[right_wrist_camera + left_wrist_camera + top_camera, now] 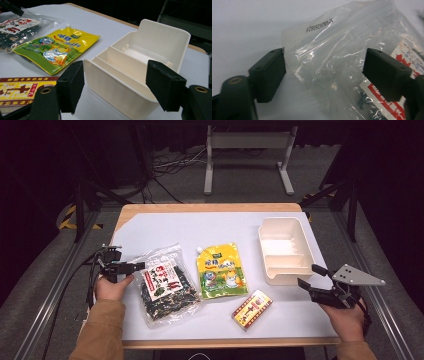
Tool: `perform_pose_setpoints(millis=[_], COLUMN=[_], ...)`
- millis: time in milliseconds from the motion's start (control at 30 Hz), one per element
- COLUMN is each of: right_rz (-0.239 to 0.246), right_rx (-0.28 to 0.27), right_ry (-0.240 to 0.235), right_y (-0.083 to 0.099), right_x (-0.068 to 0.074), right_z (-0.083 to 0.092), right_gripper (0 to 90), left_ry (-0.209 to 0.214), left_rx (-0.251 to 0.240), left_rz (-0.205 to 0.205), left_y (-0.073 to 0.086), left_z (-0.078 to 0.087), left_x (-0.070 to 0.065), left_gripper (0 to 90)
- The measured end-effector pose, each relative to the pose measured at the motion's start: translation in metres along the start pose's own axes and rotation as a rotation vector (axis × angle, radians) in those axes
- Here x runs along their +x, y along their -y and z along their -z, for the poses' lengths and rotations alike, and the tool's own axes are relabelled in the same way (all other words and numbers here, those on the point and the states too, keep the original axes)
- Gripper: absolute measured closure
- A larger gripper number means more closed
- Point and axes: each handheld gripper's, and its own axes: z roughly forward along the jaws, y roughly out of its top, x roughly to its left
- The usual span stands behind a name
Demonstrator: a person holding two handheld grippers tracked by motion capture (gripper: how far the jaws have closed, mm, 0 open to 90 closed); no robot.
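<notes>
– dark floor with cables and a grey metal stand point(248, 155) lies behind the table point(150, 211), right?

– yes. white sheet point(165, 232) covers most of the wooden top, and everything sits on that.

– biggest thing on it?

– a cream plastic bin point(284, 251) with a divider inside, at the right. in the right gripper view its near wall point(112, 87) stands between the jaws of the right gripper point(115, 86).

– is it gripped?

– no, those jaws are spread with gaps on both sides. in the high view the right gripper point(311, 276) sits just off the bin's near right corner.

– and next in size?

– a clear bag of dark dried food point(164, 285) with a red and white label, lying flat at the left. beside it, in the middle, a yellow and green pouch point(221, 271) with a spout at its top.

– where is the left gripper?

– left gripper point(131, 267) is at the bag's upper left edge. in its own view the left gripper point(324, 72) has the clear top corner of the bag point(332, 50) between its jaws.

– pinching it?

– not pressed together. one pad just meets the bag's edge and the other stands over the plastic, so the jaws are open around it.

– smallest?

– a flat yellow and red box point(252, 309), near the front edge, below the pouch.
</notes>
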Motion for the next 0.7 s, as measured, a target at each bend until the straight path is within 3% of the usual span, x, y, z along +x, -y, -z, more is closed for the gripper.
perform_pose_setpoints(millis=[67,133,167,300,600,700], right_rz=[0.006,0.012,0.012,0.003,0.006,0.006], right_rx=[-0.017,-0.028,-0.035,-0.042,-0.032,-0.032], right_ry=[0.021,0.03,0.036,0.042,0.034,0.029], right_y=[0.0,0.0,0.0,0.0,0.0,0.0], right_x=[0.001,0.0,0.0,-0.002,0.0,0.0], right_z=[0.002,0.004,0.005,0.006,0.003,0.002], right_gripper=[32.6,32.7,32.8,32.8,32.8,32.6], left_ry=[-0.025,-0.075,-0.078,-0.065,-0.066,-0.048], left_rx=[-0.012,-0.017,-0.022,-0.034,-0.039,-0.045], left_rz=[-0.019,-0.069,-0.067,-0.069,-0.126,-0.11], left_y=[0.002,0.005,0.006,0.01,0.012,0.012], left_z=[-0.002,-0.003,-0.003,-0.001,-0.007,-0.007], left_x=[-0.004,-0.009,-0.011,-0.013,-0.028,-0.026], left_gripper=[26.3,31.5,33.6,46.7,61.8,67.3])
